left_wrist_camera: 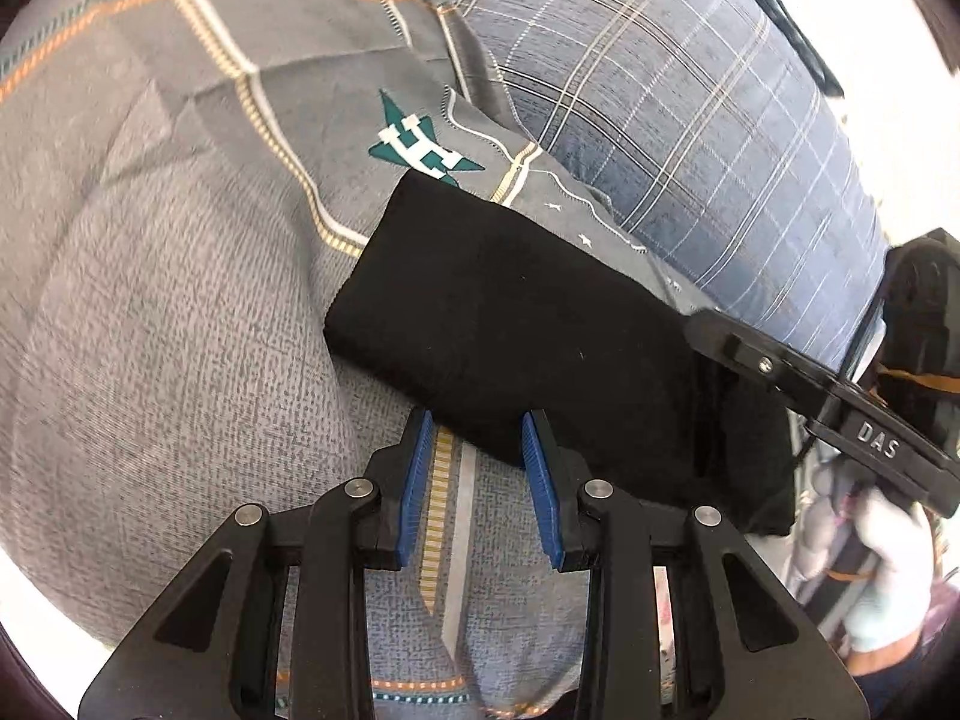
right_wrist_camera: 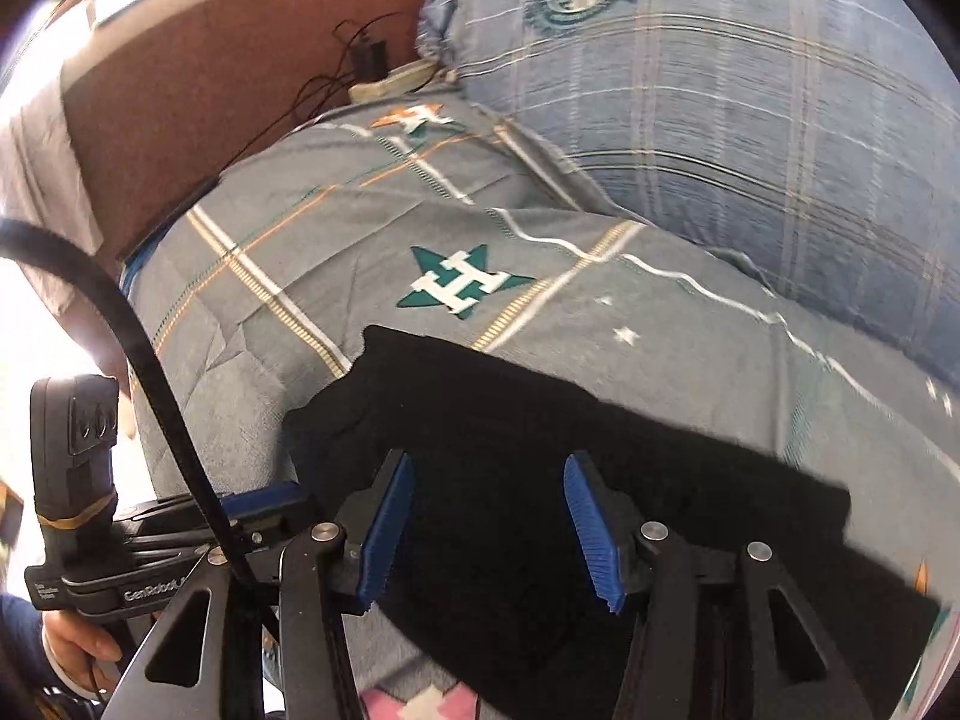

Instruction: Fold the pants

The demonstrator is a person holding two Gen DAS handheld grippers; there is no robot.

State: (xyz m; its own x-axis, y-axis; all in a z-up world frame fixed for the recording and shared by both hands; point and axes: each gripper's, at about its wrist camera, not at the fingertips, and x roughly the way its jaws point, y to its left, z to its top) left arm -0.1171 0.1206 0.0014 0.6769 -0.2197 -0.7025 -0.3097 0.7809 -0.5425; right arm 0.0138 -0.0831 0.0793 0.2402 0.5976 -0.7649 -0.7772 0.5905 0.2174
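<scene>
Since the black, soft folded cotton pants (left_wrist_camera: pixel 540 336) lie as a compact rectangle on the grey checked bedspread (left_wrist_camera: pixel 150 300), they should handle light and floppy; grip a folded edge. Left gripper (left_wrist_camera: pixel 477 474) and right gripper (right_wrist_camera: pixel 486 525) stand apart, holding nothing

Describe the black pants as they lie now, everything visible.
The black pants are folded into a compact, roughly rectangular bundle of plain dark, soft-looking fabric; no waistband or seams can be made out. They lie flat on the grey patterned bedspread, just below its green star emblem and near the blue plaid pillow. Both hand-held grippers hover at the near edge, neither gripping them.
</scene>
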